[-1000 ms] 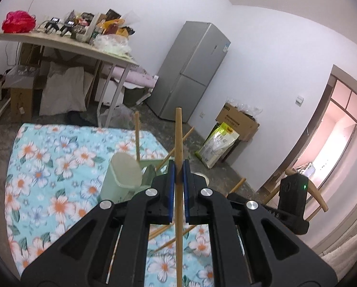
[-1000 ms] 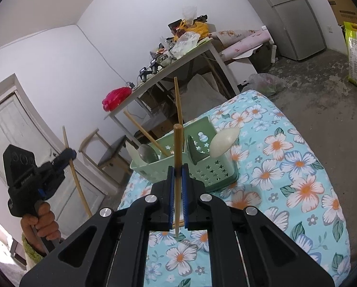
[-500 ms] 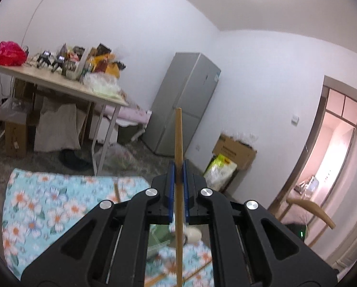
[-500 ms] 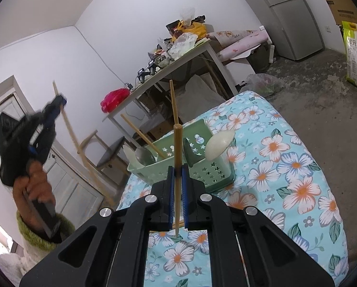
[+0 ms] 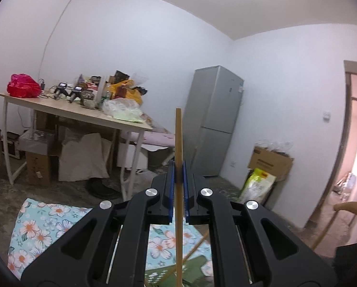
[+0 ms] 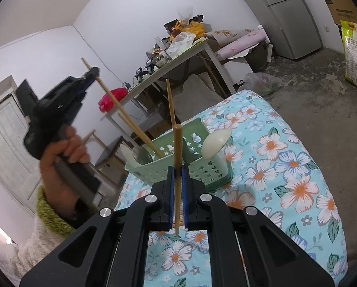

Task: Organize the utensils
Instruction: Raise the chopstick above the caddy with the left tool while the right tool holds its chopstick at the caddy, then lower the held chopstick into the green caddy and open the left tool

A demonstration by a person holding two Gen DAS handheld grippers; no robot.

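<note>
Each claw was clenched on one chopstick: left claw, left chopstick; right claw, right chopstick. Best to lower each tip-first into the green basket on the floral worktop, clear of the spoons

black hand-held gripper with blue pads, silver screws; fuzzy white sleeve, green knit cuff

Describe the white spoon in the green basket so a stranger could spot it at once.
Find the flowered blue cloth, then the green perforated basket standing on it. The white spoon rests against the basket's right-hand end, its pale oval bowl up above the rim; unlike the grey spoon at the left end, it is cream-white.
</note>
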